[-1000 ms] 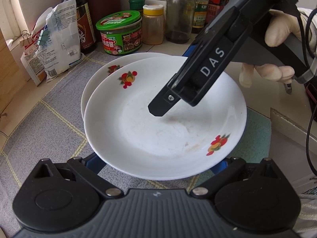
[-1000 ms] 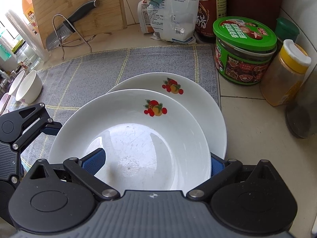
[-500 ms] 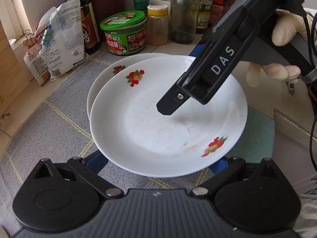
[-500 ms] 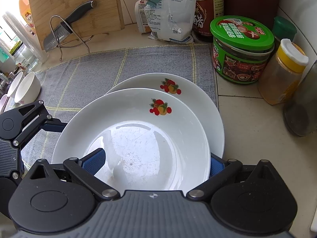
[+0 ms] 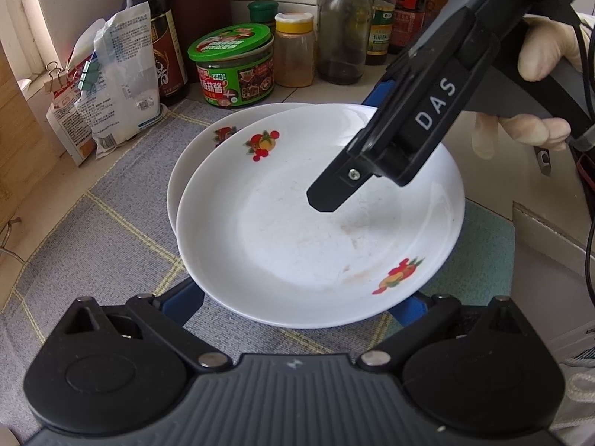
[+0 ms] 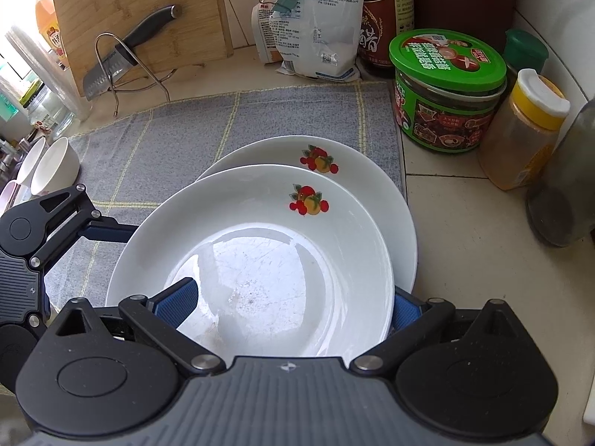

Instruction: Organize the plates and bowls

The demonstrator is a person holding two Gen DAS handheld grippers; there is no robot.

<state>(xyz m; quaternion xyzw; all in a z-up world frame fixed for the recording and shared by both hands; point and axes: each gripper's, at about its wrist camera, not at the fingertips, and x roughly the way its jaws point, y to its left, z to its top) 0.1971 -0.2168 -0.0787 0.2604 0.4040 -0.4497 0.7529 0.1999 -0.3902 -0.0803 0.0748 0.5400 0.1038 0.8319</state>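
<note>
Both the left gripper (image 5: 297,299) and the right gripper (image 6: 293,303) grasp the upper plate (image 6: 260,245), tilted. A second plate (image 6: 372,186) lies beneath on the grey mat (image 6: 186,133), beside the green-lidded jar (image 6: 446,89) on the counter (image 6: 465,260).

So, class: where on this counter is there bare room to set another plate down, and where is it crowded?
Free: the grey cloth between the stacked plates, the knife stand and the small bowls. Crowded: the back corner, with the green-lidded jar, yellow-capped jar, bottles and bags.
</note>
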